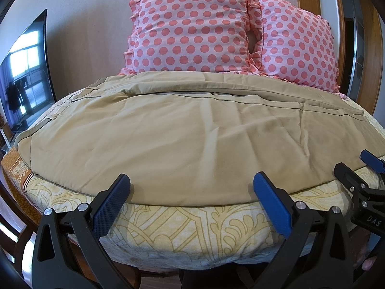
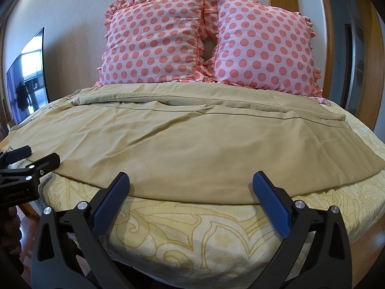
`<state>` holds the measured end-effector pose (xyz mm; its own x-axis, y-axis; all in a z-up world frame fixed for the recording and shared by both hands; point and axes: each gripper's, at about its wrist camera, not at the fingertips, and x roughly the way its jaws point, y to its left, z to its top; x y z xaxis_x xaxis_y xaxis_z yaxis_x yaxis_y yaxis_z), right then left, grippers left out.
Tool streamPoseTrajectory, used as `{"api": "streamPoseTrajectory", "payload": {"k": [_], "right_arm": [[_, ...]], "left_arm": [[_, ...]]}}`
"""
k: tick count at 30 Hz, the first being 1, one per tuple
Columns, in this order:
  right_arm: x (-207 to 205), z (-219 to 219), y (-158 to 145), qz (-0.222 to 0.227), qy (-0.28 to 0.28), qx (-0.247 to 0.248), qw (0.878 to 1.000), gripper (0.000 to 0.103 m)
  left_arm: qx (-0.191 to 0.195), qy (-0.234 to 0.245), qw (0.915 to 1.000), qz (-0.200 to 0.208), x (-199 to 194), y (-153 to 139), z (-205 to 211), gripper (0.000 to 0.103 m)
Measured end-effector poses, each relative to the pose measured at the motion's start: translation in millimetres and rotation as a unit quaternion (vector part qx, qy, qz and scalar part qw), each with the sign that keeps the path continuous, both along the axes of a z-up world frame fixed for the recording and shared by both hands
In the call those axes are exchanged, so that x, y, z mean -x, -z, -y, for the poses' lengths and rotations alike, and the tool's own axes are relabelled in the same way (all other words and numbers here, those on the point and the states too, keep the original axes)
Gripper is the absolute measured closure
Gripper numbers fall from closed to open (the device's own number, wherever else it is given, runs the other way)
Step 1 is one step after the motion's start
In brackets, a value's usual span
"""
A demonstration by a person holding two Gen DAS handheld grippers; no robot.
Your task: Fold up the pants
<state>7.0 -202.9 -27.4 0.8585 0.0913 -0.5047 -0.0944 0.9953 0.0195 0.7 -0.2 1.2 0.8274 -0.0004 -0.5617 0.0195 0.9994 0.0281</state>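
Note:
Tan pants [image 1: 182,134] lie spread flat across the bed, waistband at the left, legs running right; they also show in the right wrist view [image 2: 192,142]. My left gripper [image 1: 192,183] is open and empty, its blue pads just short of the pants' near edge. My right gripper [image 2: 191,180] is open and empty at the same near edge, further right. The right gripper shows at the right edge of the left wrist view [image 1: 356,166]; the left gripper shows at the left edge of the right wrist view [image 2: 36,155].
The bed has a yellow patterned cover [image 1: 192,228]. Two pink polka-dot pillows [image 1: 192,29] [image 1: 296,43] lean on the wall behind the pants. A TV screen [image 1: 26,72] stands at the left. A wooden door frame [image 2: 322,36] is at the right.

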Motion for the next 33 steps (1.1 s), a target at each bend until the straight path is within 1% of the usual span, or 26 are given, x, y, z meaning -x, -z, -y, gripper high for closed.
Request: {"api": "streamPoseTrajectory", "payload": {"k": [2, 3, 6, 8, 9, 11, 13, 15, 16, 17, 20, 21, 23, 24, 27, 28, 29, 30, 31, 32, 33], "right_arm": [[-9.8, 7.2, -9.3, -0.025, -0.021, -0.005, 0.999, 0.002], [-10.2, 11.9, -14.6, -0.024, -0.017, -0.007, 1.000, 0.002], [-21.0, 47.2, -48.7, 0.010, 0.018, -0.026, 0.999, 0.002], [-53.6, 83.3, -80.5, 0.015, 0.061, -0.025, 0.998, 0.002], [-62.5, 95.6, -86.7, 0.009, 0.074, -0.020, 0.997, 0.002], [-111.9, 133.3, -104.3, -0.017, 0.131, -0.004, 0.991, 0.002], [-158.2, 167.2, -109.7, -0.034, 0.174, -0.007, 0.984, 0.002], [-203.5, 196.9, -106.4, -0.057, 0.216, -0.010, 0.975, 0.002], [-232.0, 214.3, -101.7, -0.075, 0.240, -0.014, 0.968, 0.002], [-257.3, 230.1, -96.1, -0.093, 0.261, -0.019, 0.961, 0.004], [-312.4, 262.6, -79.9, -0.133, 0.306, -0.036, 0.942, 0.011], [-332.4, 272.3, -73.0, -0.143, 0.325, -0.038, 0.934, 0.012], [-352.0, 283.5, -63.2, -0.158, 0.349, -0.034, 0.923, 0.017], [-363.5, 288.2, -56.8, -0.166, 0.361, -0.033, 0.917, 0.017], [-379.7, 291.5, -43.2, -0.187, 0.377, -0.020, 0.907, 0.017], [-384.5, 289.8, -37.0, -0.198, 0.382, -0.004, 0.903, 0.017], [-387.6, 287.9, -29.3, -0.210, 0.383, 0.015, 0.900, 0.022], [-388.0, 287.4, -26.1, -0.209, 0.379, 0.015, 0.901, 0.024], [-382.5, 292.0, -25.6, -0.197, 0.373, -0.001, 0.907, 0.032], [-378.1, 295.8, -25.0, -0.193, 0.367, -0.019, 0.910, 0.046], [-374.0, 300.2, -24.6, -0.190, 0.360, -0.040, 0.912, 0.054]], "left_arm": [[0.004, 0.002, 0.9999, -0.014, -3.9, -3.7, -1.0, 0.001], [0.007, 0.002, 0.9999, -0.014, -5.7, -7.3, -2.1, 0.001], [0.001, -0.001, 0.9999, 0.017, -7.5, -25.6, -6.7, 0.001], [-0.005, -0.006, 0.9992, 0.038, -16.1, -39.5, -7.6, 0.001], [-0.003, -0.007, 0.9989, 0.046, -21.6, -45.5, -8.3, 0.001], [0.003, -0.011, 0.9984, 0.054, -32.4, -54.3, -9.9, 0.001], [0.005, -0.016, 0.9982, 0.058, -42.7, -58.6, -8.9, 0.001], [0.013, -0.013, 0.9983, 0.056, -53.5, -59.6, -7.6, 0.001], [0.020, -0.010, 0.9985, 0.051, -59.5, -59.4, -7.4, 0.001], [0.025, -0.008, 0.9985, 0.047, -63.1, -58.5, -6.8, 0.001], [0.040, 0.002, 0.9984, 0.040, -74.2, -54.5, -7.0, 0.001], [0.042, 0.003, 0.9984, 0.039, -75.4, -52.6, -6.3, 0.001], [0.046, 0.007, 0.9984, 0.031, -79.8, -49.3, -6.0, 0.001], [0.054, 0.015, 0.9980, 0.030, -80.8, -49.4, -7.1, 0.001], [0.062, 0.020, 0.9971, 0.039, -79.4, -50.4, -9.3, 0.001], [0.063, 0.022, 0.9971, 0.037, -79.9, -50.1, -9.7, 0.001], [0.067, 0.024, 0.9970, 0.032, -81.6, -49.2, -10.2, 0.001], [0.070, 0.024, 0.9969, 0.028, -83.0, -48.7, -10.8, 0.001], [0.075, 0.024, 0.9966, 0.024, -84.3, -48.0, -12.2, 0.001], [0.079, 0.023, 0.9964, 0.023, -84.5, -47.7, -13.5, 0.001], [0.086, 0.021, 0.9959, 0.021, -84.8, -46.9, -15.8, 0.001]]}}
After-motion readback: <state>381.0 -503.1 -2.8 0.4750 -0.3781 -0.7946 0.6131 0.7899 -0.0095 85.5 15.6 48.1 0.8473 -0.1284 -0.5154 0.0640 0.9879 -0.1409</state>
